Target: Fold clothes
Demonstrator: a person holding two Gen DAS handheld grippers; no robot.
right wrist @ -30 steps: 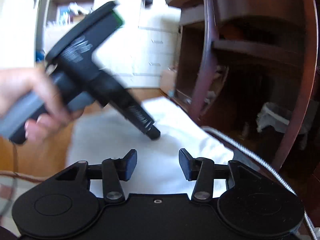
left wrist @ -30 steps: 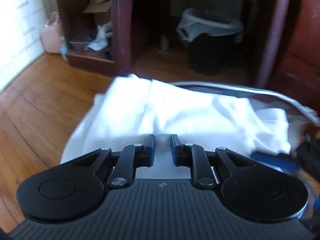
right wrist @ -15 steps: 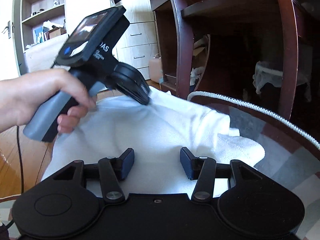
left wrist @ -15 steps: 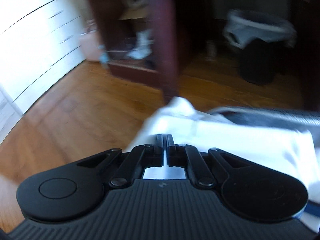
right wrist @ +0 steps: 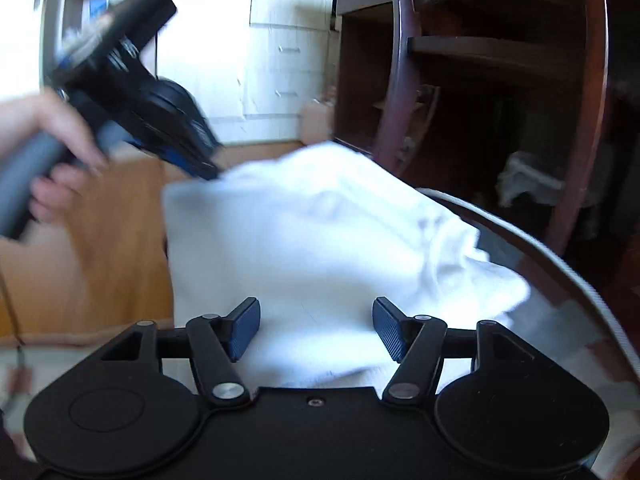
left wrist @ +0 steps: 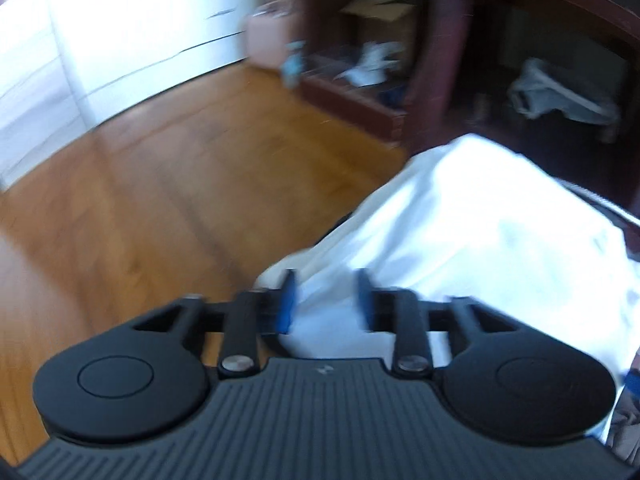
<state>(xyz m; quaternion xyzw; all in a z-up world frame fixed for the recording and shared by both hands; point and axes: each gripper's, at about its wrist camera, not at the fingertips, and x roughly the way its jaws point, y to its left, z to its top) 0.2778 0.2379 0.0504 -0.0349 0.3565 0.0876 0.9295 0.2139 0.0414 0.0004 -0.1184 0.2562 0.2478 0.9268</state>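
A white garment (right wrist: 320, 236) lies bunched on a round table (right wrist: 568, 276), with its left side hanging over the table's edge. My right gripper (right wrist: 316, 328) is open just above the garment's near part, with nothing between its fingers. In the left wrist view, my left gripper (left wrist: 325, 300) is open over the near corner of the white garment (left wrist: 480, 232). The right wrist view shows a hand (right wrist: 60, 132) holding the left gripper (right wrist: 208, 172), whose tip is at the garment's far left corner. Both views are blurred by motion.
Wooden floor (left wrist: 160, 208) spreads to the left of the table. A dark wooden shelf unit (right wrist: 400, 80) stands behind, with a lined bin (left wrist: 560, 96) under it. White drawers (right wrist: 280, 60) and a pink container (left wrist: 268, 40) are by the far wall.
My left gripper was shut on the garment's edge half a second ago and is now open, having swung left. The garment's left part has been pulled up and over. My right gripper stays open.
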